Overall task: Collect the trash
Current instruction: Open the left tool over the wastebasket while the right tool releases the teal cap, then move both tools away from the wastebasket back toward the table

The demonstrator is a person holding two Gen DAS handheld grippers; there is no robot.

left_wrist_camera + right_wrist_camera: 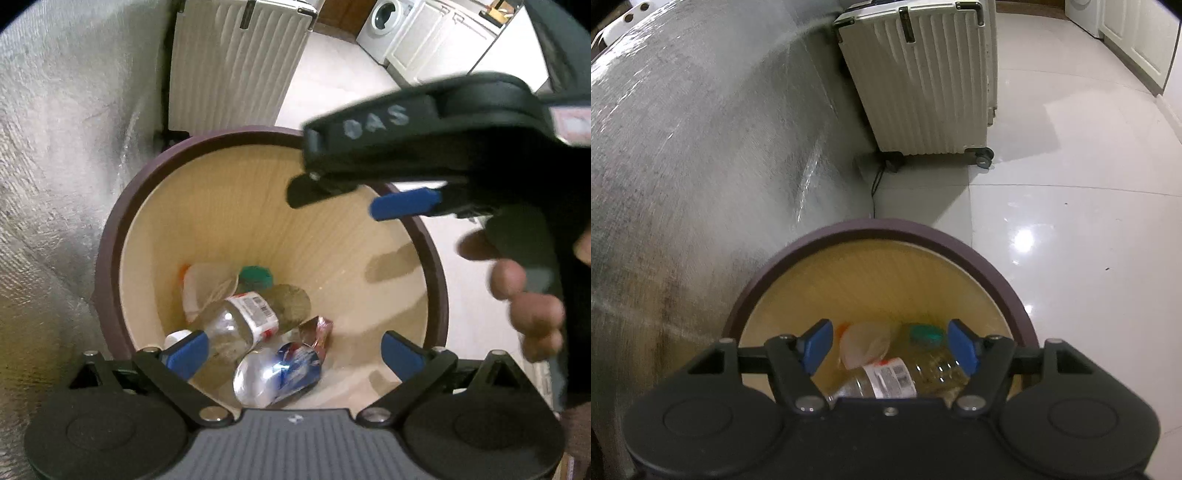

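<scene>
A round trash bin (110,236) with a dark purple rim and pale wood-look inside stands on the floor; it also shows in the right wrist view (879,230). Inside lie a clear plastic bottle with a red-white label (243,317), a crushed silver-blue can (280,373), a snack wrapper (319,332), a white cup (207,288) and a green lid (255,277). My left gripper (295,350) is open and empty above the bin. My right gripper (890,349) is open and empty over the bin; it shows from the side in the left wrist view (369,195).
A cream ribbed suitcase (923,81) stands on wheels behind the bin. A grey textured wall (683,147) runs along the left. Glossy white floor tiles (1071,221) spread to the right. A washing machine (384,26) and white cabinets (443,40) stand far back.
</scene>
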